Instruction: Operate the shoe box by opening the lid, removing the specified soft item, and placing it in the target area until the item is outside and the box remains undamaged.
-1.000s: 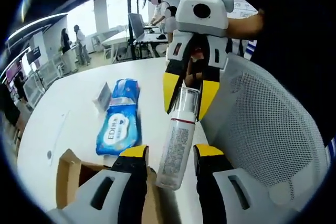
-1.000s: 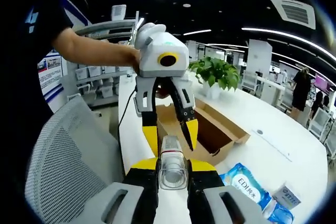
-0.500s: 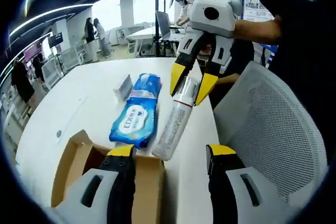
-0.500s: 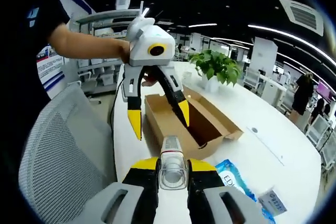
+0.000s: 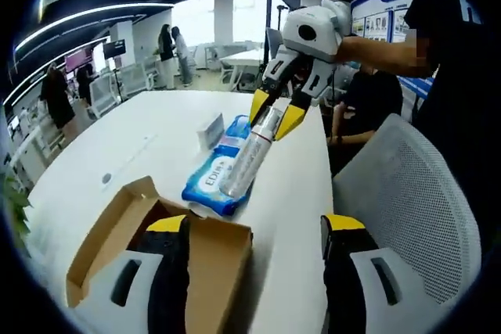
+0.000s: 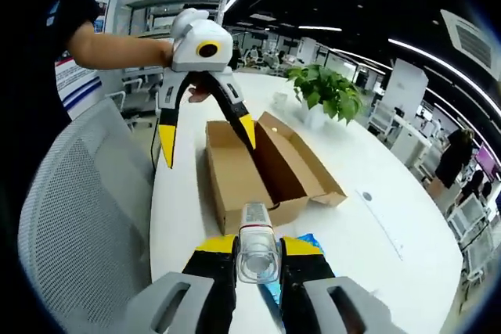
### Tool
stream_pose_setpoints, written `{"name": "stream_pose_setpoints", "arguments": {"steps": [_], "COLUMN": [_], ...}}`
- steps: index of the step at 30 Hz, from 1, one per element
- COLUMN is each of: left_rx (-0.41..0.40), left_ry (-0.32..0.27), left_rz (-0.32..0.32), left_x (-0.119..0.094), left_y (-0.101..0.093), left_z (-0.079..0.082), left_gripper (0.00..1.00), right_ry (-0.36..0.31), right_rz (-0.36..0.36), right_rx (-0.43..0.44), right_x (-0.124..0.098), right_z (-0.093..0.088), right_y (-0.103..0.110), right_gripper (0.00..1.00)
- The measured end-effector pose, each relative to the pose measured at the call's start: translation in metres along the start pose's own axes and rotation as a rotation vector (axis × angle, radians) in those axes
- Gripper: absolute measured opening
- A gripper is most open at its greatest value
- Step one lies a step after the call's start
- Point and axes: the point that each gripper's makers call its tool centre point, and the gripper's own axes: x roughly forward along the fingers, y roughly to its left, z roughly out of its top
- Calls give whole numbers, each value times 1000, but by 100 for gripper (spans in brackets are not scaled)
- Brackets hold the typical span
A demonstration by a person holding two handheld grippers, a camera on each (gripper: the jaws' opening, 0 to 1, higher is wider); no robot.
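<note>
Right claw (image 6: 257, 254) clamps white bottle (image 5: 249, 156) w/ clear cap; left claw (image 5: 256, 234) spread wide over open cardboard box (image 6: 258, 166)

box: we see the brown cardboard shoe box (image 6: 258, 166) open on the white table, flaps spread, at 12 o'clock from the bottle.
bottle: our white bottle (image 5: 252, 154) is clamped, tilted over the blue pack.

I see the open box (image 6: 258, 170) on the tabletop (image 6: 376, 240), a plant (image 6: 325, 95) behind it and a chair (image 6: 78, 232) beside the tabletop edge. The bottle (image 5: 250, 154) hangs over the wipes pack (image 5: 211, 185), which lies beyond the box, a small carton (image 5: 210, 131) just behind the pack.
</note>
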Motion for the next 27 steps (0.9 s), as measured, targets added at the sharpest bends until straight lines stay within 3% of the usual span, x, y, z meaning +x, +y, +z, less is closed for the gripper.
{"name": "stream_pose_setpoints", "arguments": {"steps": [12, 20, 27], "left_rx": [-75, -123, -143], "left_ry": [-59, -61, -81], "left_rz": [132, 201, 243], "left_x": [-21, -34, -46], "left_y": [11, 11, 10], "left_z": [-1, -16, -19], "left_gripper": [83, 93, 97], "right_ry": [98, 174, 247], "right_rz": [23, 38, 62], "right_rx": [-82, -127, -156], "right_x": [7, 16, 17], "right_z": [-13, -27, -40], "right_y": [-41, -67, -86], "right_gripper": [15, 16, 16]}}
